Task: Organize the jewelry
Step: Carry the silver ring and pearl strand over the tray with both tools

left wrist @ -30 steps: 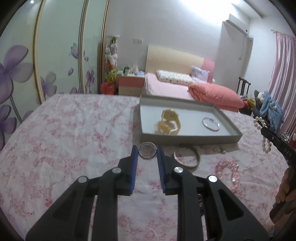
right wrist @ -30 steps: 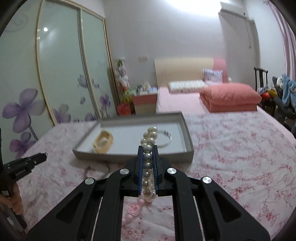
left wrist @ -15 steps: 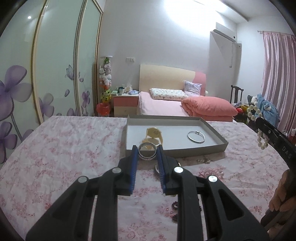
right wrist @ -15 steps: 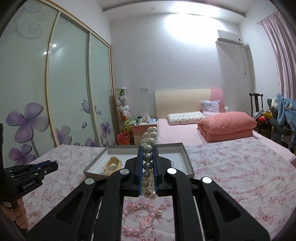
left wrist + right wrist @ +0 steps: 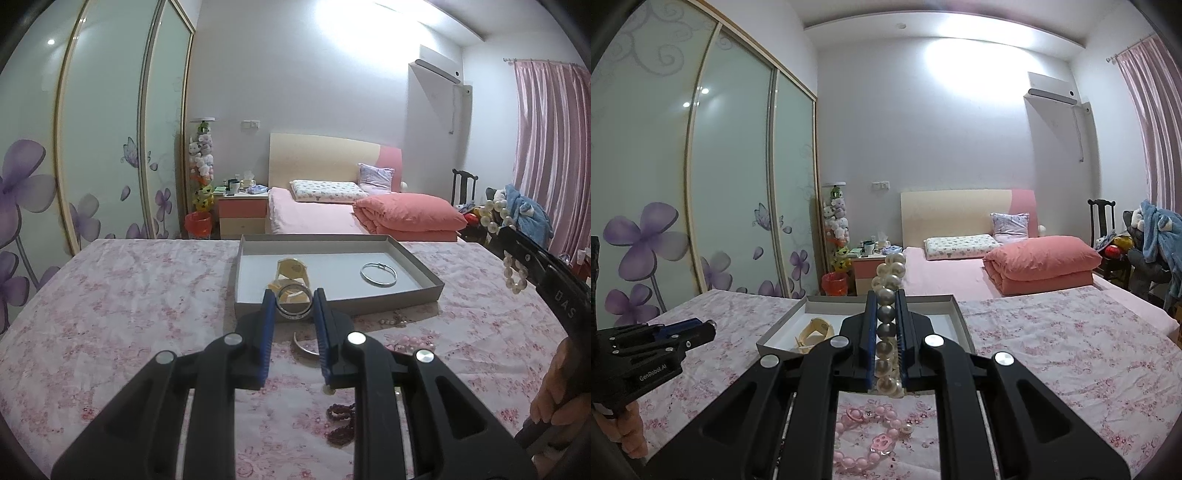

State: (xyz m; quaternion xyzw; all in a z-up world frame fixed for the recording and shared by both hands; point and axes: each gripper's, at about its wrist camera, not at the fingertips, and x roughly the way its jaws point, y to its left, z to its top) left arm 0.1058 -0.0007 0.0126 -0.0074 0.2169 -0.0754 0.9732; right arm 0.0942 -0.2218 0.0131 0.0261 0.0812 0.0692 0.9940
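My left gripper (image 5: 294,301) is shut on a silver ring-shaped bangle (image 5: 293,303), held above the pink floral cloth just in front of the grey tray (image 5: 428,275). The tray holds a gold watch (image 5: 291,271) and a thin silver bracelet (image 5: 378,274). My right gripper (image 5: 886,317) is shut on a white pearl bracelet (image 5: 888,280), held in the air short of the tray (image 5: 775,338). The pearls also show at the right of the left wrist view (image 5: 496,216).
On the cloth lie a silver bangle (image 5: 304,345), a pink bead bracelet (image 5: 871,439), a dark red bead bracelet (image 5: 341,424) and small pieces near the tray's front wall. A bed with a pink quilt (image 5: 1041,262) stands behind.
Both grippers have risen and tilted up with their loads; the table and tray now sit lower in both views. The left gripper holds its bangle in front of the tray.
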